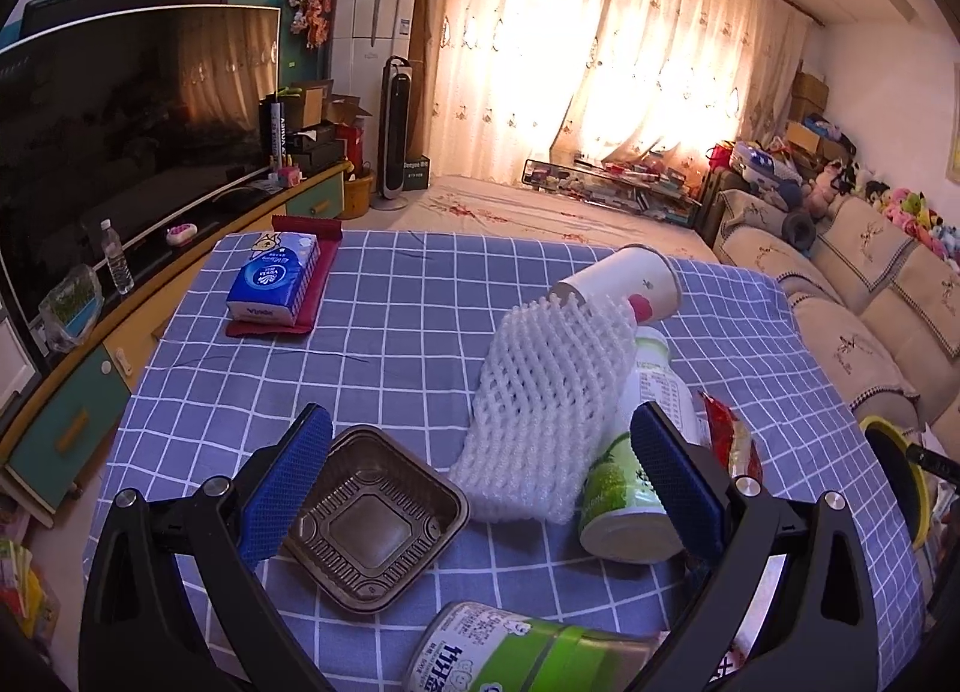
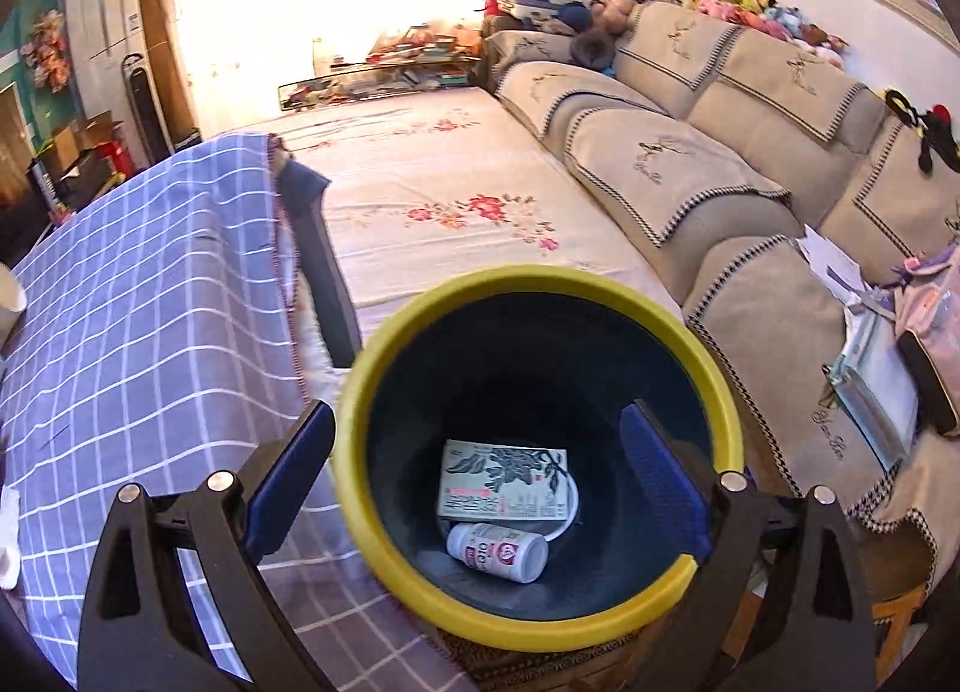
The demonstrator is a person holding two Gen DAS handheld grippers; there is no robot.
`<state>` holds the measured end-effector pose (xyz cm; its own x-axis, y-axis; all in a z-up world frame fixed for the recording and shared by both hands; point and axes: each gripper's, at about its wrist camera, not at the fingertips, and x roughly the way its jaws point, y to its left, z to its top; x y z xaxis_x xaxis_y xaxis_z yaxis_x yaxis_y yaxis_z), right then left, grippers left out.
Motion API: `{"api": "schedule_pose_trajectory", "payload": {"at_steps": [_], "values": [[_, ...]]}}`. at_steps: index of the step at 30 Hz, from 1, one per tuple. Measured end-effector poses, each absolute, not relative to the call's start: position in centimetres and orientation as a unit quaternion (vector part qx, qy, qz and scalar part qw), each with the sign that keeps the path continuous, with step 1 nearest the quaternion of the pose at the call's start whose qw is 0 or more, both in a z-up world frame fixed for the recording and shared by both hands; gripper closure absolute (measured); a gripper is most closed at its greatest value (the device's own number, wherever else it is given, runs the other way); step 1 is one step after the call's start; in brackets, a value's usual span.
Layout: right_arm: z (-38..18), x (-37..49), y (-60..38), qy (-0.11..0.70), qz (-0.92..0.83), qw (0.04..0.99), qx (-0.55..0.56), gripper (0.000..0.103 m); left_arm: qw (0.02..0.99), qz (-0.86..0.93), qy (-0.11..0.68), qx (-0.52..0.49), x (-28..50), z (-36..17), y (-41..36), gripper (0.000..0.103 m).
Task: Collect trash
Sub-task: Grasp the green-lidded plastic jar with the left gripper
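My left gripper (image 1: pixel 480 482) hangs open over the checked tablecloth (image 1: pixel 390 320). Between and around its blue pads lie a brown plastic tray (image 1: pixel 372 518), a white foam net sleeve (image 1: pixel 546 410), a white and green bottle (image 1: pixel 636 464) and a paper cup (image 1: pixel 624 278). A green-labelled can (image 1: pixel 510 656) lies at the near edge, and a red wrapper (image 1: pixel 729 440) lies to the right. My right gripper (image 2: pixel 480 482) is open above a yellow-rimmed dark bin (image 2: pixel 420 488). Nothing is between its pads. In the bin lie a flat printed box (image 2: pixel 504 482) and a small white bottle (image 2: pixel 498 554).
A blue tissue pack (image 1: pixel 276 278) rests on a red mat at the table's far left. A TV (image 1: pixel 120 140) and cabinet line the left wall. A beige sofa (image 2: pixel 720 152) runs along the right, with a floral floor covering (image 2: pixel 450 200) between table and sofa.
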<state>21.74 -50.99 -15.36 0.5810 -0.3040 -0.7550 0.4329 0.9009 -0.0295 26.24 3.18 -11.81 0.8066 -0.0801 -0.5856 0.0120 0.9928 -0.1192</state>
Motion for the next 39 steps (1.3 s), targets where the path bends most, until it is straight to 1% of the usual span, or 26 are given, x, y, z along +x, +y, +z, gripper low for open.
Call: {"api": "schedule_pose_trajectory", "payload": {"at_steps": [7, 12, 21, 26, 31, 36, 39], "values": [[-14.5, 20.9, -51.1, 0.394, -0.200, 0.892, 0.093, 0.012, 0.942, -0.057, 0.327, -0.052, 23.7, -10.7, 3.7, 0.005], [-14.3, 20.4, -51.4, 0.389, -0.198, 0.894, 0.099, 0.012, 0.926, -0.072, 0.366, -0.053, 21.7, -12.3, 5.0, 0.005], [-13.8, 20.1, -50.1, 0.386, -0.185, 0.899, 0.092, 0.012, 0.906, -0.127, 0.393, -0.099, 20.7, -14.0, 5.8, 0.005], [-13.6, 20.2, -49.7, 0.387, -0.182, 0.900, 0.089, 0.012, 0.895, -0.160, 0.405, -0.095, 20.7, -14.8, 6.0, 0.005], [-13.7, 20.4, -49.5, 0.389, -0.179, 0.899, 0.087, 0.012, 0.890, -0.206, 0.402, -0.055, 20.0, -14.6, 5.4, 0.005], [-14.0, 20.7, -48.9, 0.394, -0.172, 0.899, 0.085, 0.012, 0.883, -0.254, 0.390, 0.059, 19.1, -14.4, 3.3, 0.005], [-14.1, 20.9, -48.5, 0.396, -0.169, 0.899, 0.082, 0.012, 0.872, -0.281, 0.390, 0.093, 19.3, -14.6, 2.5, 0.005]]}}
